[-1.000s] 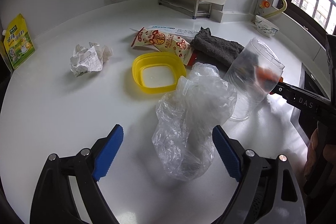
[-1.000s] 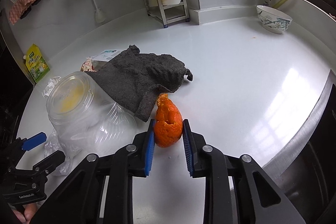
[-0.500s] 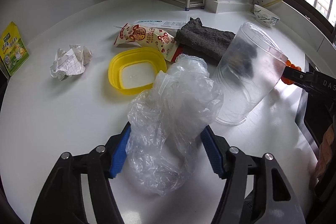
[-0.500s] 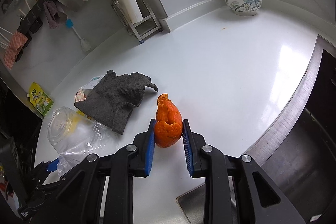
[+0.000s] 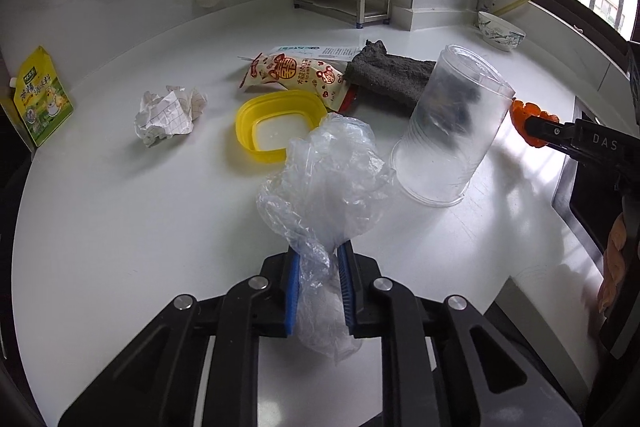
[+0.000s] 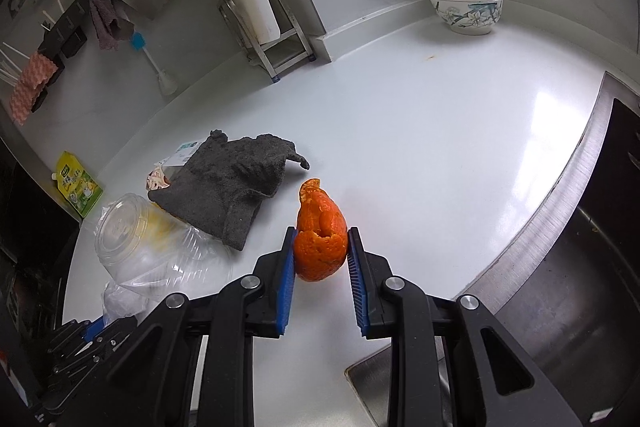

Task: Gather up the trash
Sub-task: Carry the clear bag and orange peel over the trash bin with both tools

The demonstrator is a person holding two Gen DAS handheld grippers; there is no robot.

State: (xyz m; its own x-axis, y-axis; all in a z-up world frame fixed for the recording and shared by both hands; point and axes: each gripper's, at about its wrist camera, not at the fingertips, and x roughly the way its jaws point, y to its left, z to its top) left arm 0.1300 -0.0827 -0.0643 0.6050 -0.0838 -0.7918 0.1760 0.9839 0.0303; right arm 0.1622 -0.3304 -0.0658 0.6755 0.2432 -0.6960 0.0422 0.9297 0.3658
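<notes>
Plastic bag (image 5: 324, 183), featherlight, limp and slippery, sits bunched in the left gripper (image 5: 318, 283), just clamped; right gripper (image 6: 321, 259) pinches soft orange peel (image 6: 320, 231)

Both the left gripper (image 5: 318, 267) and the right gripper (image 6: 321, 255) are matte black plastic linkages, each with 2 fingers faced in ribbed blue pads. Each shows 4 round silver pivot screws, and the right one's side carries pale "DAS" lettering

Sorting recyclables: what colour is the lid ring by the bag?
Yellow lid ring, clearest in the left wrist view.
</notes>
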